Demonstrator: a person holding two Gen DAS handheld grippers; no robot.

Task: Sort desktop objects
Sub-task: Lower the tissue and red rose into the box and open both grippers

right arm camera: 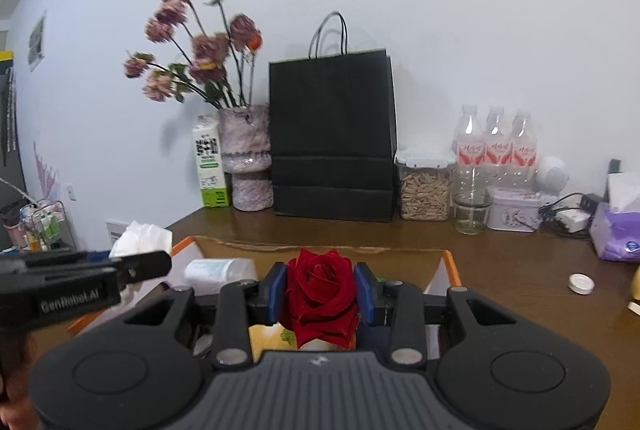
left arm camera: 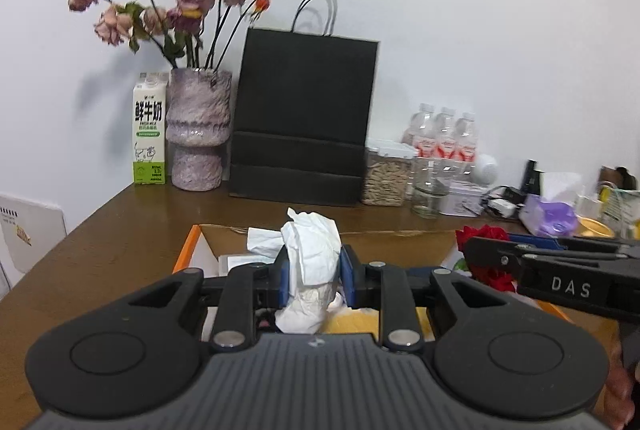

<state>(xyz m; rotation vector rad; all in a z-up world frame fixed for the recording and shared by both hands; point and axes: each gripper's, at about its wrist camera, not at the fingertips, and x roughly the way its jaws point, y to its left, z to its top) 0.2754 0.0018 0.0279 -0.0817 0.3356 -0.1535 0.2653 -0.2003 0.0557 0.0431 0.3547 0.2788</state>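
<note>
My left gripper (left arm camera: 313, 276) is shut on a crumpled white tissue (left arm camera: 310, 262), held upright between its blue pads above an open cardboard box with orange flaps (left arm camera: 188, 250). In the right wrist view my right gripper (right arm camera: 320, 292) is shut on a red rose (right arm camera: 320, 290), also over the box (right arm camera: 450, 262). The rose (left arm camera: 486, 236) and the right gripper's black body show at the right of the left wrist view. The tissue (right arm camera: 140, 236) and the left gripper's body appear at the left of the right wrist view. Inside the box lie a white packet (right arm camera: 218, 270) and yellow items.
Along the wall stand a milk carton (left arm camera: 149, 134), a purple vase with dried flowers (left arm camera: 198, 134), a black paper bag (left arm camera: 304, 118), a jar of seeds (left arm camera: 386, 176), water bottles (left arm camera: 442, 136), a glass jar (right arm camera: 472, 206), a tin (right arm camera: 514, 216) and a purple tissue pack (right arm camera: 616, 234). A small metal lid (right arm camera: 581, 284) lies on the brown table.
</note>
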